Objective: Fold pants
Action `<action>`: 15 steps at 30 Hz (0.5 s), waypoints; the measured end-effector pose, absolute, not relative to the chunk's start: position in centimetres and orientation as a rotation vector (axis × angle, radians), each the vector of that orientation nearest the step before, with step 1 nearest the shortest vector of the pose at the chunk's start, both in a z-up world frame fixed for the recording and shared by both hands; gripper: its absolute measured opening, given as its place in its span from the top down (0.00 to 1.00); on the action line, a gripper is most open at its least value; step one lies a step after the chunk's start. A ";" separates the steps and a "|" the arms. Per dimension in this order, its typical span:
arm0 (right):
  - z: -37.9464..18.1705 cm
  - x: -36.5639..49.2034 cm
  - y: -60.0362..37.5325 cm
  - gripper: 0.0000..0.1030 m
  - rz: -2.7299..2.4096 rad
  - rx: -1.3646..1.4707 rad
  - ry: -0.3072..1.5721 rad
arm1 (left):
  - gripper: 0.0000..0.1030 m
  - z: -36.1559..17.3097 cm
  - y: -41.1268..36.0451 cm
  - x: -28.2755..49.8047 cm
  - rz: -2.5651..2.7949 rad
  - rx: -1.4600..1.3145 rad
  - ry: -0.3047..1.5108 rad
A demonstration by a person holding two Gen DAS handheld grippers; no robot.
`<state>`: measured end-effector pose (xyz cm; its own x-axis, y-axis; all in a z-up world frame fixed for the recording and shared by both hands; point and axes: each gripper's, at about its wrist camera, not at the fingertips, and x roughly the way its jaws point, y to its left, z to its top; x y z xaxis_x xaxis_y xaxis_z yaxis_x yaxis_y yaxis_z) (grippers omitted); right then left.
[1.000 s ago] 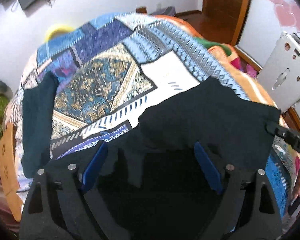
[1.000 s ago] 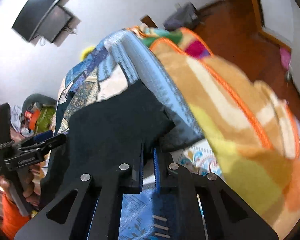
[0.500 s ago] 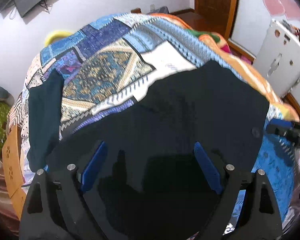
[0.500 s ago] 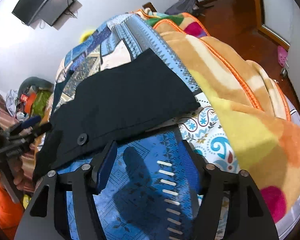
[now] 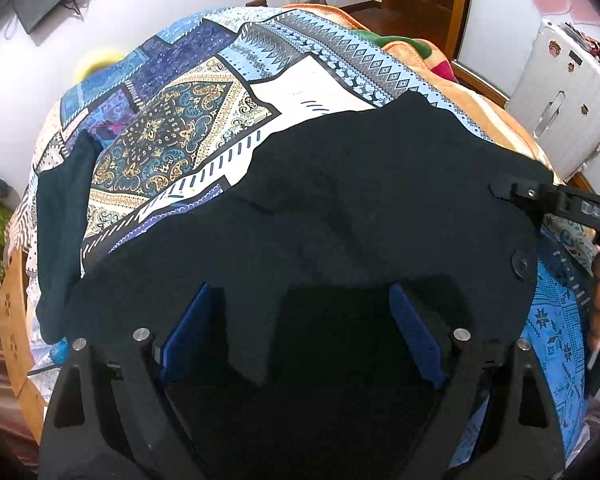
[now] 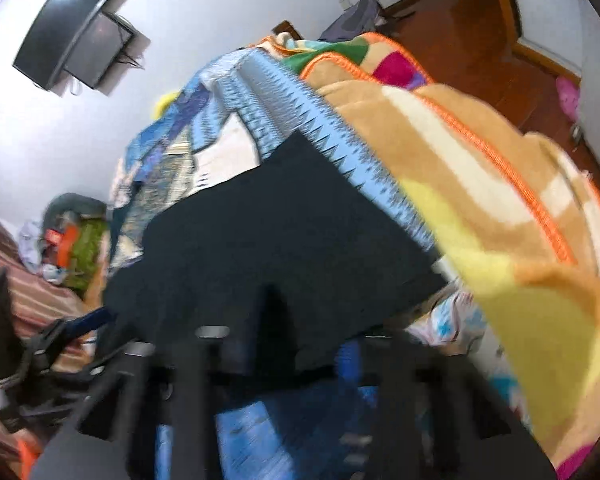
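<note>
**Partly folded, with the waist corner back in a grip**

Broadly, the bed (image 5: pixel 204 128) under its patchwork cover takes up most of both views, and an orange and yellow blanket (image 6: pixel 500 216) is heaped along its far side. On the near part of the cover lie the pants (image 5: pixel 340 208), dark and spread into a wide flat panel with few wrinkles; a button (image 5: pixel 519 265) shows near one edge, so that end looks like the waist. A separate dark strip (image 5: pixel 60 240) lies off towards the bed's other edge; whether it belongs to the same garment I cannot tell.

Judging by the compact shape, at least one fold seems done, and one or more folds towards a small stack are likely left.

The left hand-held gripper (image 5: pixel 300 332) hangs just over the cloth with its blue pads (image 5: pixel 188 332) wide apart, gripping nothing. The right hand-held gripper (image 5: pixel 512 192) has just been closing; its tips sit at the corner of the pants, apparently pinching the edge, though the blurred right wrist view cannot confirm it.
</note>
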<state>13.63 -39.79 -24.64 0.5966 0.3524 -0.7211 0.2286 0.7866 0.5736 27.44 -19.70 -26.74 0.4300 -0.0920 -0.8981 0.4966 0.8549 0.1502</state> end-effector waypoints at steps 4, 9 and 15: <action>-23.1 13.8 -40.0 0.94 0.094 0.660 0.903 | 0.13 -25.6 -19.2 27.0 -0.362 0.439 1.025; -18.3 14.2 -39.0 0.94 0.138 0.566 0.788 | 0.12 -22.3 -17.0 26.2 -0.335 0.390 0.940; -11.7 15.3 -35.6 0.94 0.227 0.437 0.649 | 0.12 -17.9 -12.4 24.8 -0.268 0.304 0.839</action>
<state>15.29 -35.58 -11.69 0.7763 0.3368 -0.5329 -0.0682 0.8853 0.4601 24.85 -12.39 -17.95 0.6396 -0.1120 -0.7605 0.3491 0.9238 0.1575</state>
